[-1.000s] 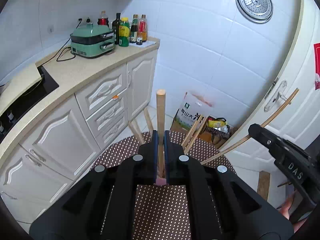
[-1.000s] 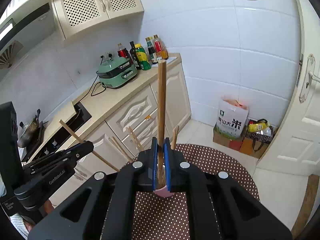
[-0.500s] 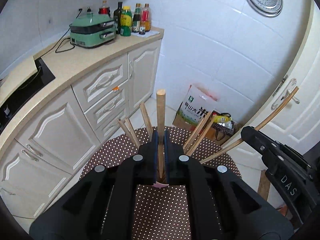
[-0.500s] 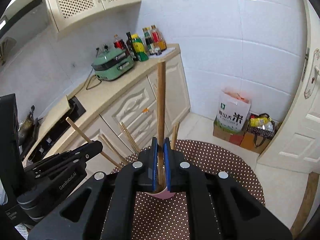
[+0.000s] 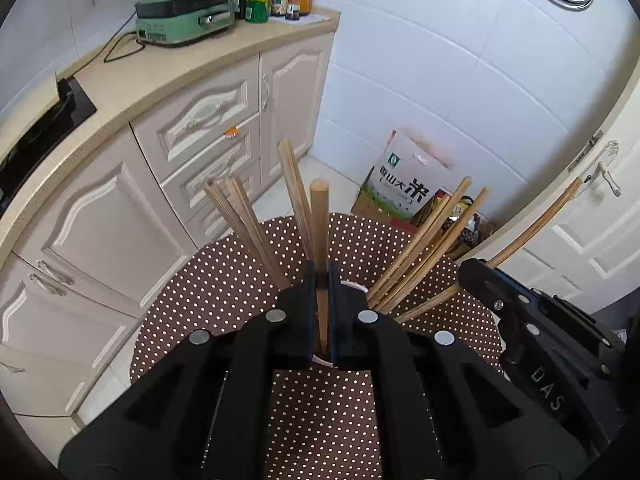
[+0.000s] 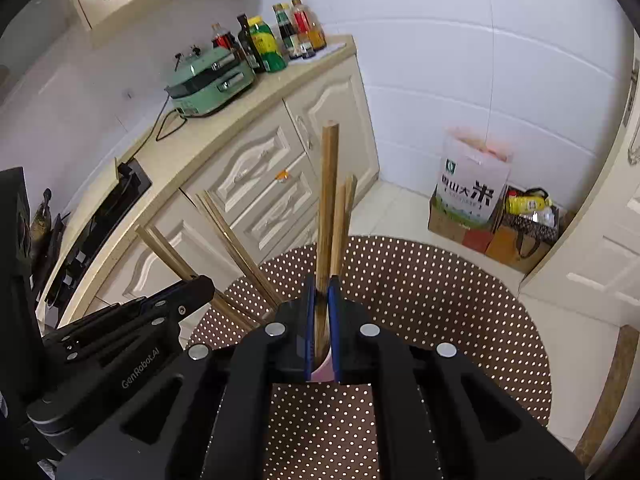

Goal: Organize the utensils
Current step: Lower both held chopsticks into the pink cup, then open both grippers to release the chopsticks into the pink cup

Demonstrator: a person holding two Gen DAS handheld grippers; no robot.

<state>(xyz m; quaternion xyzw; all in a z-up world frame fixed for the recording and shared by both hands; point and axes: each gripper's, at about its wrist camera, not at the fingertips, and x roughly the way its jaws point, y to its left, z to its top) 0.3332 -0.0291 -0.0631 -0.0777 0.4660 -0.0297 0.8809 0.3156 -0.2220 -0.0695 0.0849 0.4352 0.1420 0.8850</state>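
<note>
Clamping one chopstick [image 5: 319,240] upright, left gripper [image 5: 321,312], right gripper [image 6: 322,320] pinching another chopstick [image 6: 328,200]

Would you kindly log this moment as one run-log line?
left gripper: shut on chopstick | right gripper: shut on chopstick | both above pink cup of chopsticks | dotted table

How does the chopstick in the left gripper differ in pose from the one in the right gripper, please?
In each gripper's own view, the left gripper's chopstick shows a shorter length beyond the jaws than the right gripper's chopstick. Seen from the left wrist, the right one leans well off upright. Both are wooden, clamped by shut jaws above a pink-rimmed holder.
</note>
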